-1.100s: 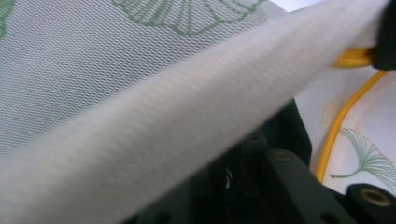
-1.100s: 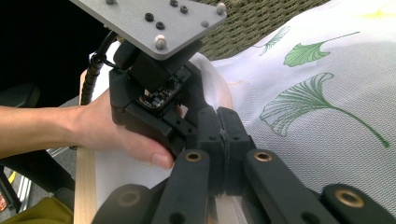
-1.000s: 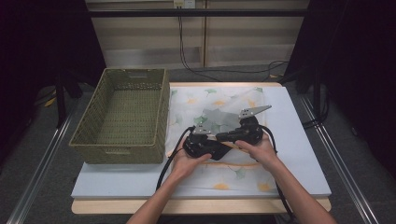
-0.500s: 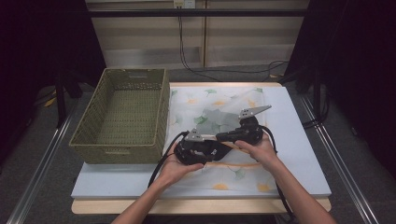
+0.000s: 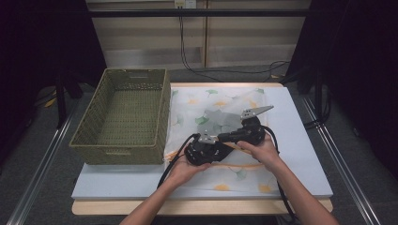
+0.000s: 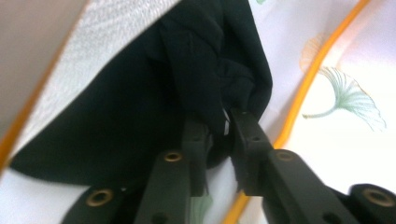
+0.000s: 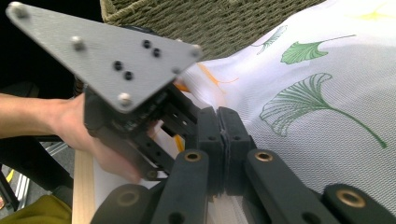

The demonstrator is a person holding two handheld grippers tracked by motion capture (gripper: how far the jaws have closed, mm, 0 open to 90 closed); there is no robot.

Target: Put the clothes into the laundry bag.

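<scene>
Near edge of desk: two forearms enter, each hand carrying a gripper.

Left gripper: held over the front part of the cloth, just right of the basket's near corner. Jaws narrowed on a fold of dark fabric, pinching it; a slim gap remains between the tips.

Right gripper: just beside the left one, toward the desk's right edge. Jaws pressed together at the cloth's raised edge; whether cloth lies between them cannot be told. The left gripper's grey plate and hand stand directly ahead of it.

Cloth: white, printed with green ginkgo leaves, orange border, spread over the desk's middle and right.

Wicker basket: olive green, along the desk's left side, touching the cloth's left edge.
</scene>
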